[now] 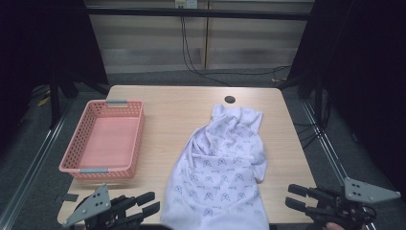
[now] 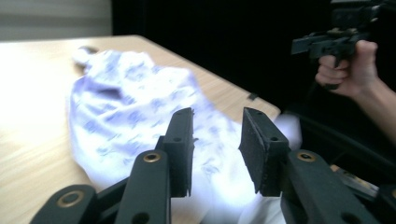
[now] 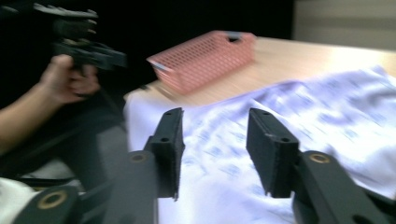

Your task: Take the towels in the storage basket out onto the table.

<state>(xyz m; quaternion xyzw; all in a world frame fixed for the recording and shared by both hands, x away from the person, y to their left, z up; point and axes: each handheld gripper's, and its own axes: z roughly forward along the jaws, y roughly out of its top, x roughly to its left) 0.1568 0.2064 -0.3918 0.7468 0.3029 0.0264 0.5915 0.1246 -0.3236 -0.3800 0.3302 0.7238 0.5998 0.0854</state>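
A white cloth with a grey print (image 1: 220, 163) lies crumpled down the middle of the wooden table (image 1: 182, 110), its near end hanging over the front edge. My left gripper (image 1: 149, 204) hovers at the front left corner, open, its jaws pointing toward the cloth (image 2: 135, 107). Open as well, my right gripper (image 1: 293, 196) is at the front right corner with nothing between its jaws. From that gripper's own view the cloth (image 3: 289, 126) spreads out beyond the two jaws. Neither gripper touches the fabric.
An empty pink plastic basket (image 1: 106, 139) stands on the left side of the table and appears again, as the basket (image 3: 205, 56), from the right gripper. A small round hole (image 1: 230, 99) sits near the table's far edge. Dark curtains flank both sides.
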